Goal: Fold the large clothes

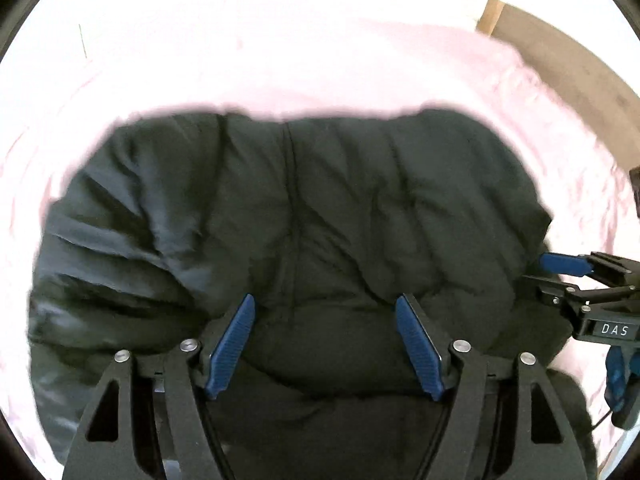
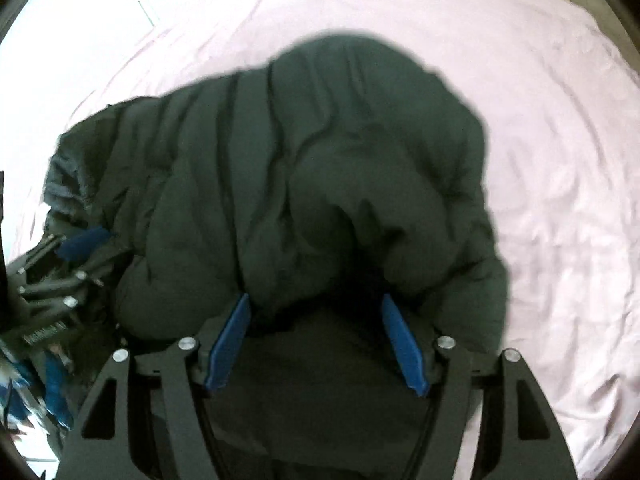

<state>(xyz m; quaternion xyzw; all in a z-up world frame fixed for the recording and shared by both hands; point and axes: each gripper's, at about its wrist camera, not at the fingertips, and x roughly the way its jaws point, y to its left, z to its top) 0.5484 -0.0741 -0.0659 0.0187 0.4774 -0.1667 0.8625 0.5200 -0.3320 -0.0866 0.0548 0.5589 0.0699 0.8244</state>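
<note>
Black puffer jacket (image 1: 304, 208) bunched on pink sheet (image 1: 280, 72)

A wrinkled pale pink bed sheet (image 2: 560, 168) covers a wide, soft bed surface, washed out to near white by strong light at its far side. Beyond its right edge lies brown carpeted floor (image 1: 560, 60), with a light wooden post (image 1: 491, 16) beside it.

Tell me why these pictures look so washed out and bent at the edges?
Left wrist view: the pink bedsheet blows out to white up top, and the dark puffy jacket has smeared edges. Right wrist view: round lens corners, a curved sheet, and the other tongs blurred at left.
</note>
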